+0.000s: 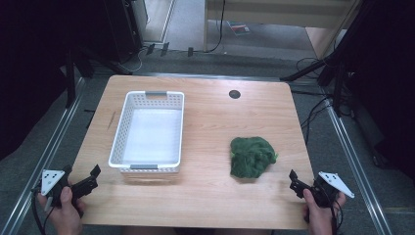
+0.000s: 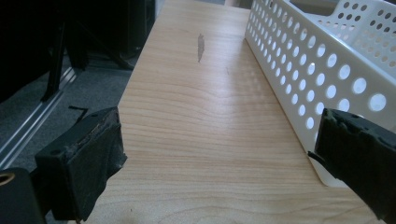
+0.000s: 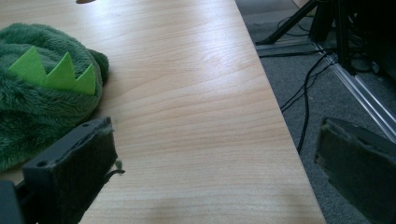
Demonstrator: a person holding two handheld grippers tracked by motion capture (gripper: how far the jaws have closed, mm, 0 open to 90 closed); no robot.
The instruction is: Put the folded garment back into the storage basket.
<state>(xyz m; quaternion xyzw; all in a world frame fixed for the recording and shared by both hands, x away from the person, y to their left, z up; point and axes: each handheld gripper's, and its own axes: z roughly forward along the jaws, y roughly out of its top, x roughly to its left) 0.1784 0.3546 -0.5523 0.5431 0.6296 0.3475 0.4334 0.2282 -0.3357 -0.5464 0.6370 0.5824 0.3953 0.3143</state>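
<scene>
A green plush toy point(image 1: 252, 155) lies in a heap on the right half of the wooden table point(image 1: 210, 122); the right gripper view shows its fur and light-green felt spikes point(image 3: 51, 74) at the left. A white perforated basket point(image 1: 128, 129) stands empty on the left half. My left gripper point(image 1: 87, 180) is held open at the front left corner, just left of the basket's near wall point(image 2: 317, 70). My right gripper point(image 1: 296, 183) is open at the front right edge, a short way right of and nearer than the toy. Nothing sits between either pair of jaws.
A round dark cable hole point(image 1: 234, 94) is in the table near its far edge. A dark scuff point(image 2: 201, 46) marks the wood left of the basket. Metal rails point(image 1: 49, 147), stands and cables point(image 3: 303, 93) surround the table on the grey floor.
</scene>
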